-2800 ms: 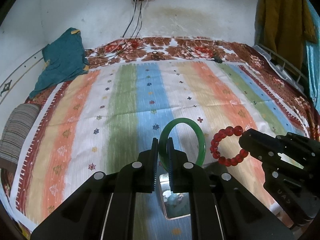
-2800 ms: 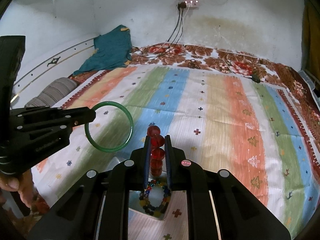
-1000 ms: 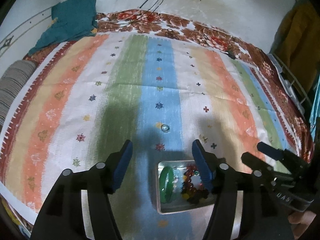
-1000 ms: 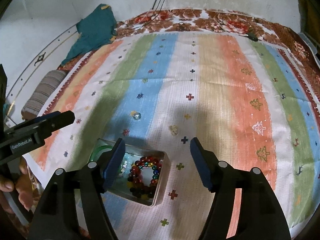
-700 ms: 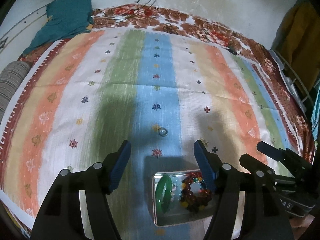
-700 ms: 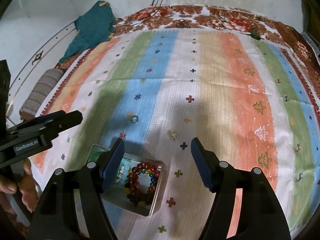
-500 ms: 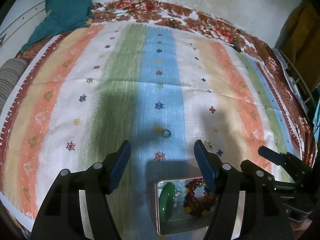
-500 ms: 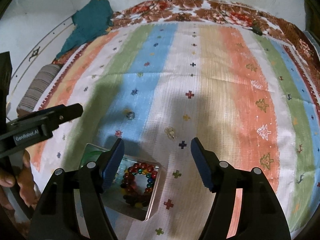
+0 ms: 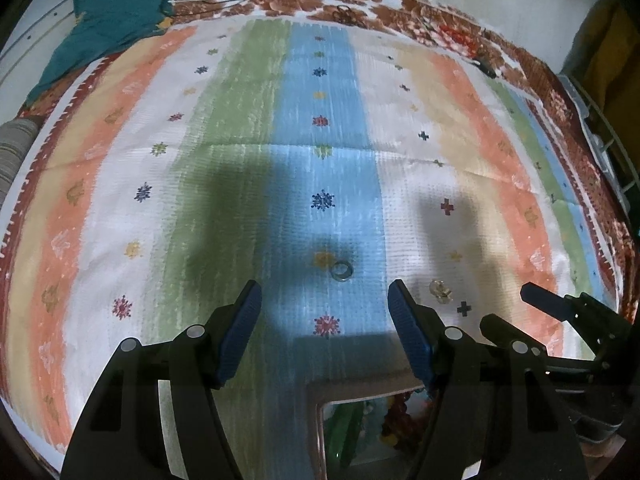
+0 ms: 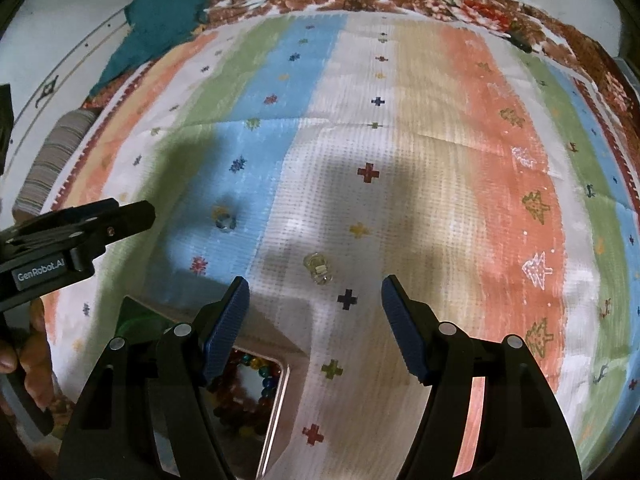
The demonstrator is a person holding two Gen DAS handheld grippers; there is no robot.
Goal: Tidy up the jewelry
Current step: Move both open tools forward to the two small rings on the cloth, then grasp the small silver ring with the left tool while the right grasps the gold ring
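A metal tray (image 9: 316,420) lies on the striped bedspread and holds a green bangle (image 9: 344,428) and red bead bracelets (image 9: 396,420); it also shows in the right wrist view (image 10: 276,392) with a beaded bracelet (image 10: 256,384). A small silver ring (image 9: 343,270) lies on the blue stripe, also seen in the right wrist view (image 10: 225,222). A clear, gold-toned jewel piece (image 9: 439,291) lies to its right, also in the right wrist view (image 10: 317,270). My left gripper (image 9: 324,336) is open and empty, just short of the ring. My right gripper (image 10: 316,328) is open and empty, just short of the jewel piece.
The striped bedspread (image 9: 240,160) covers a bed with a floral sheet (image 9: 360,4) at the far edge. A teal cloth (image 9: 112,12) lies at the far left and a striped pillow (image 10: 52,160) at the left edge. A white wall stands behind.
Both grippers let go of the green bangle and red bracelet into the tray and opened. Both have since moved forward past the tray toward the ring and the jewel piece.
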